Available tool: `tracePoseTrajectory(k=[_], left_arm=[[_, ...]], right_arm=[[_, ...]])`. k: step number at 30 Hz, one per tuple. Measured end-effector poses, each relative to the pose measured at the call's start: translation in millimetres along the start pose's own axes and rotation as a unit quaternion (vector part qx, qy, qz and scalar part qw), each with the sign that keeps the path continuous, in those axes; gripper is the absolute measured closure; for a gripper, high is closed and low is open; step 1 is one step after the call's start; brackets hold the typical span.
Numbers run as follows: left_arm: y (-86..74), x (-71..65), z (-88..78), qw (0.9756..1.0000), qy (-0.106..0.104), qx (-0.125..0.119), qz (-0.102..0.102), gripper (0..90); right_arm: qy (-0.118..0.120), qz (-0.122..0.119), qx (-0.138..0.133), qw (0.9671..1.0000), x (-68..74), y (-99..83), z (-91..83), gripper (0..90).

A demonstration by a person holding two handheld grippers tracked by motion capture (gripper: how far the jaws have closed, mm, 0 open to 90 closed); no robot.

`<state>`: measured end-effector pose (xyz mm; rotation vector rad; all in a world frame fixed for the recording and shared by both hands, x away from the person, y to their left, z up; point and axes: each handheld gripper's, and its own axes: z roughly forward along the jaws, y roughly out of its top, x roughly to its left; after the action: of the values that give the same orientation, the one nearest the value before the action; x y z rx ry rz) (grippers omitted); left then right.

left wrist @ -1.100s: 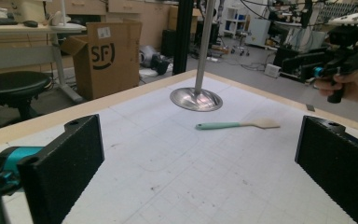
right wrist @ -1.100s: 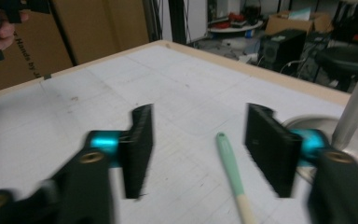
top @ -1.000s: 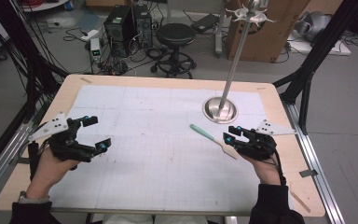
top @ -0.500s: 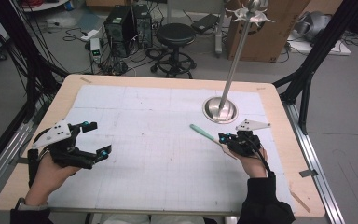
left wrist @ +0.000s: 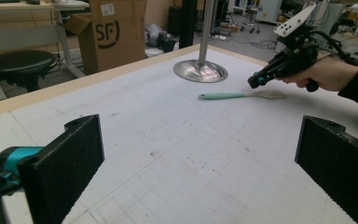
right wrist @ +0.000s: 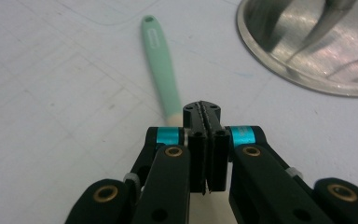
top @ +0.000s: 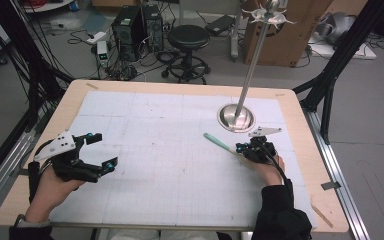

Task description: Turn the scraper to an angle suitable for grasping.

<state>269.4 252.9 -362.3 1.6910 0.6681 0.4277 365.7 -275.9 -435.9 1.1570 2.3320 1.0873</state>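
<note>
Right gripper view, lower centre: the right gripper [right wrist: 204, 112] has its jaws pressed together with nothing between them, having just closed above the spatula [right wrist: 161, 70], whose mint handle runs to the upper left; high view, lower left: the left gripper [top: 96, 151] gapes wide, holding nothing.

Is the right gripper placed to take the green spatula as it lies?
Probably not yet: the right gripper sits right over the spatula with nothing between, but its jaws are pressed shut with nothing in them. It would need to open first.
</note>
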Motion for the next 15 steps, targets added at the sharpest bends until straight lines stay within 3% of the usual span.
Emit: tracePoseTrajectory(k=[5,9,10,15], left_arm=[[-2.4,0.5,2.0,1.0000,-0.001,0.006,0.000,1.7],[-4.8,-0.1,4.3,0.9999,-0.001,0.015,0.001,1.7],[-5.0,0.0,4.6,0.9998,0.000,0.017,0.002,1.7],[-4.8,1.7,3.4,0.9999,0.002,0.016,0.000,1.7]], right_arm=[[-0.008,0.001,-0.010,0.9999,-3.3,0.7,3.3,89.6],[-0.013,0.007,-0.002,0.9999,-5.8,0.1,8.0,89.5],[-0.010,0.011,0.014,0.9998,-6.6,-1.7,11.1,89.6],[-0.001,0.035,0.011,0.9993,-7.9,-4.0,11.1,89.7]])
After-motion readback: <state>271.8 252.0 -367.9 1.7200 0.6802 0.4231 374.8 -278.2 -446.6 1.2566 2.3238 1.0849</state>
